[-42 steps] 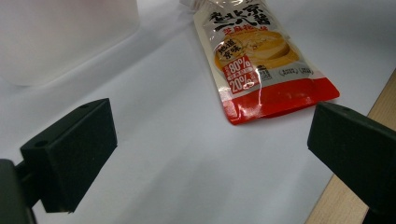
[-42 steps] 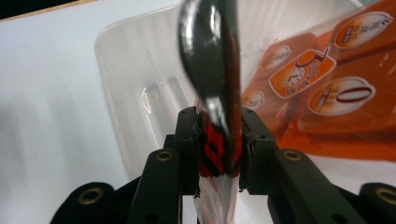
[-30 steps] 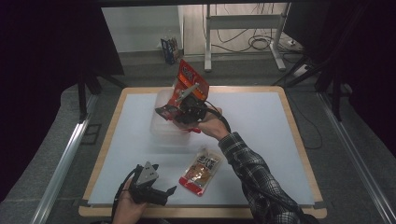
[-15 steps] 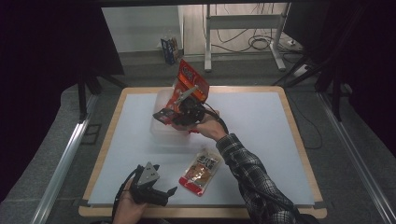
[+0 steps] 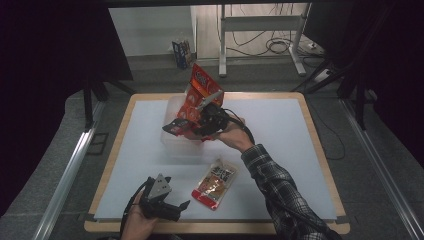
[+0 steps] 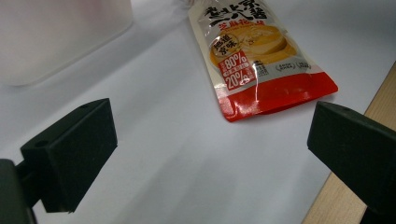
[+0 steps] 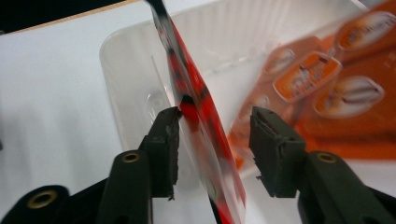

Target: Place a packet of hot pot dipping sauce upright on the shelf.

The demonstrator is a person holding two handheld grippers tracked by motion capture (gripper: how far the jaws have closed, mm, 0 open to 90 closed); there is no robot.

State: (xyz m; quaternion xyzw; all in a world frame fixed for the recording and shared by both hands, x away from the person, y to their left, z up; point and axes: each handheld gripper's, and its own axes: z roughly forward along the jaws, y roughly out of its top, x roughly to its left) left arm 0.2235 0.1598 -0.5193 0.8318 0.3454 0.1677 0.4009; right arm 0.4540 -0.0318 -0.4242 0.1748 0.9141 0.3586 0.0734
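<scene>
Sauce pouches are being gathered into the clear plastic tub (image 5: 172, 131) that sits toward the far-left part of the worktop (image 5: 300, 150). Starting at the near-left corner, the left gripper (image 5: 176, 207) rests low over the white surface with its jaws spread wide and nothing between them; the left gripper view looks past them at the flat sauce pouch (image 6: 261, 60) lying just ahead, label up, close to the near edge. That same flat sauce pouch shows in the high view at the middle of the near edge (image 5: 216, 184), well apart from the tub.

Farther along, the right gripper (image 5: 182, 126) is held above the tub, and a red pouch (image 5: 200, 95) stands tilted up beside it. In the right gripper view a thin red pouch (image 7: 196, 116) runs edge-on between the jaws, touching or nearly touching the left one while the right one stands clear of it (so the jaws look parted rather than pinching). Orange packets (image 7: 327, 88) already lie inside the tub (image 7: 130, 84).

Judged from this, the step is the release over the tub. It would go best with the pouch lowered well inside the walls, the jaws fully opened, and the gripper lifted straight up so nothing drags back out.
</scene>
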